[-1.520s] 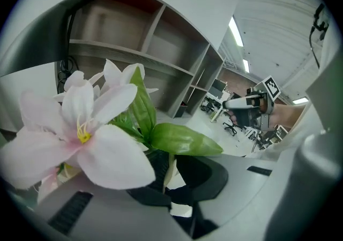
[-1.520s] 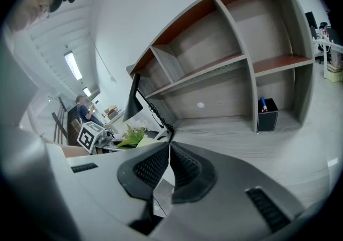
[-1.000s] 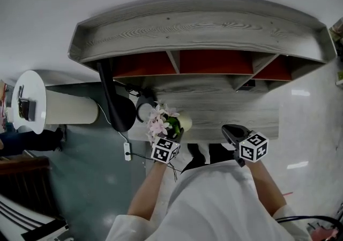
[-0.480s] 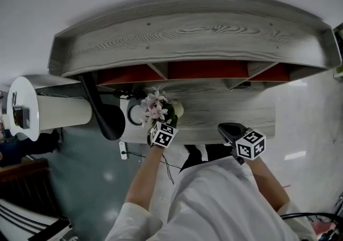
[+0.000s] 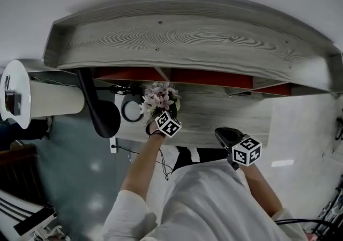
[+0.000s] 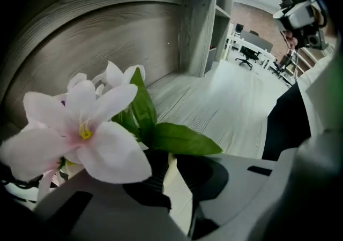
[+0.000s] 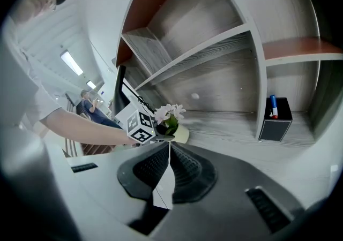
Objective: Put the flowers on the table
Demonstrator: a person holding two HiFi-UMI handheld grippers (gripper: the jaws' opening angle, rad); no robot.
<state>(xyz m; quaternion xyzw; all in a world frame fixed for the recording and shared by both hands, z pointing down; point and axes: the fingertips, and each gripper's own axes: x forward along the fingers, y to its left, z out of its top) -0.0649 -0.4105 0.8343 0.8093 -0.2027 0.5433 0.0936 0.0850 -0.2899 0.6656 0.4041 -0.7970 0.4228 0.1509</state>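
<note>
A: Okay, any writing?
B: Just black-and-white square markers on the left cube (image 5: 168, 124) and the right cube (image 5: 246, 150).
A: Containers?
B: A cream pot (image 7: 182, 134) holds the flowers (image 5: 158, 94), pink-white blooms with green leaves. A black box (image 7: 276, 126) at the back of the table has a blue-and-red pen-like thing (image 7: 273, 106) standing in it. The shelf (image 5: 209, 77) above has compartments, red-brown inside.
A: Grippers?
B: The left gripper (image 6: 170, 155) is clamped on the flowers at their base, just above the pot. The right gripper (image 7: 169, 146) has its jaws pressed together, nothing in them, at the table's near edge.
A: Where's the pot?
B: Low at the left end of the table (image 5: 230, 114), beside a black ring (image 5: 130, 110). Touching or not, can't tell.
A: Room?
B: Bare wood between pot and box. A black lamp (image 5: 102, 114) is at the left edge.
</note>
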